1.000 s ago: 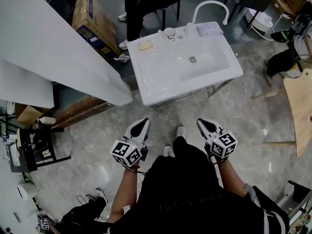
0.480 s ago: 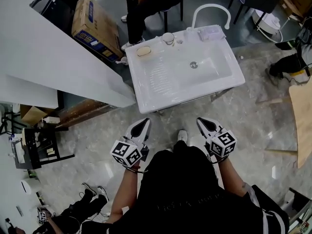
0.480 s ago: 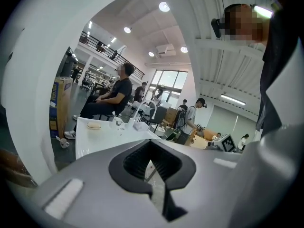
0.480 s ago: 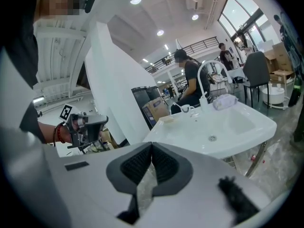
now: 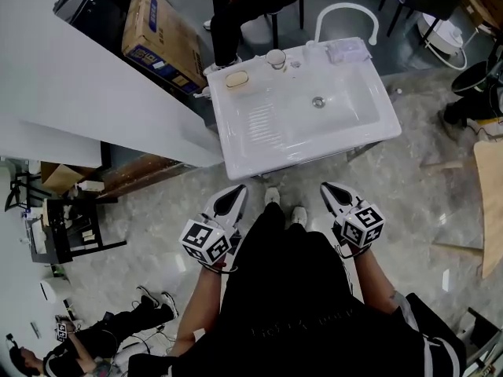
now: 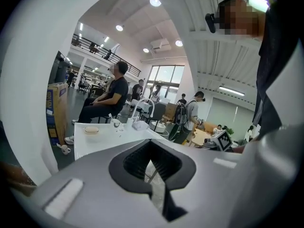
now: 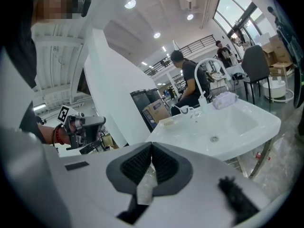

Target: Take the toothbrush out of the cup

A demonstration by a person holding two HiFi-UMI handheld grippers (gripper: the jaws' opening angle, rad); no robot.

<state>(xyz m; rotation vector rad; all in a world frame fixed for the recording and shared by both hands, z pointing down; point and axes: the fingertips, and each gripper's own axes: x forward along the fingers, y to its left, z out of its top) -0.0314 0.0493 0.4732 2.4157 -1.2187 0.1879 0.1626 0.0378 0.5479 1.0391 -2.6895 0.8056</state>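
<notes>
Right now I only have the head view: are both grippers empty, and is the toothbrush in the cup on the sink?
Observer: The left gripper view shows the left gripper shut, nothing between its jaws.
Reviewer: And the right?
Observer: The right gripper is shut and empty too, in its own view.
Reviewer: The toothbrush?
Observer: In the left gripper view a thin handle stands up out of the cup, likely the toothbrush; too small to be sure.
</notes>
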